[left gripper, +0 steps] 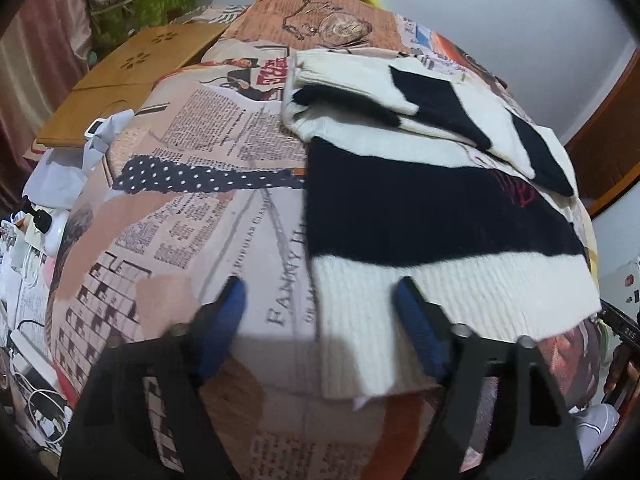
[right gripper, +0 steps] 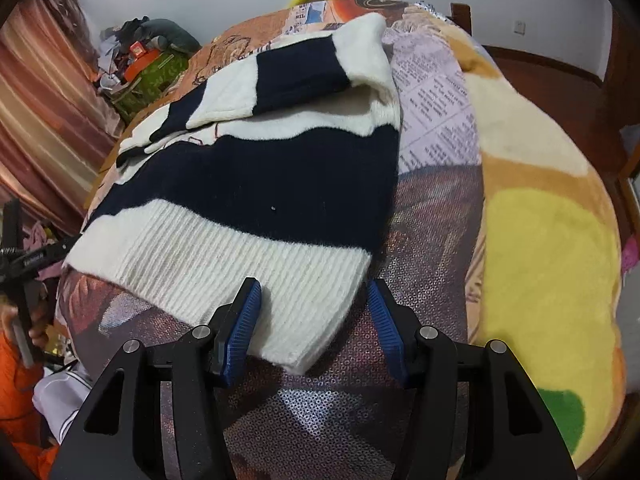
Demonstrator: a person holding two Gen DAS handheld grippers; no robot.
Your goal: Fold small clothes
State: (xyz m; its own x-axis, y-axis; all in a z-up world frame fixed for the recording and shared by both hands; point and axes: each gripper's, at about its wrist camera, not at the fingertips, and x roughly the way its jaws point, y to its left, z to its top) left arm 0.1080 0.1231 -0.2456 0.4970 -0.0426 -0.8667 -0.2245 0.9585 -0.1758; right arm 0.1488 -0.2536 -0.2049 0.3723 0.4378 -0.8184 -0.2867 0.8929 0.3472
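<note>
Striped sweater [left gripper: 420, 216] flat on newsprint-pattern bedcover [left gripper: 208, 184], sleeves already folded in. Left gripper [left gripper: 320, 300] and right gripper [right gripper: 314, 292] agape astride ribbed hem corners, nothing pinched. Bottom-up fold pending.

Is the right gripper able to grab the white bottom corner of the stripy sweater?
Probably yes. The right gripper is open, and the sweater's ribbed white hem corner already lies between its blue pads, with nothing on top of it or in the way.
</note>
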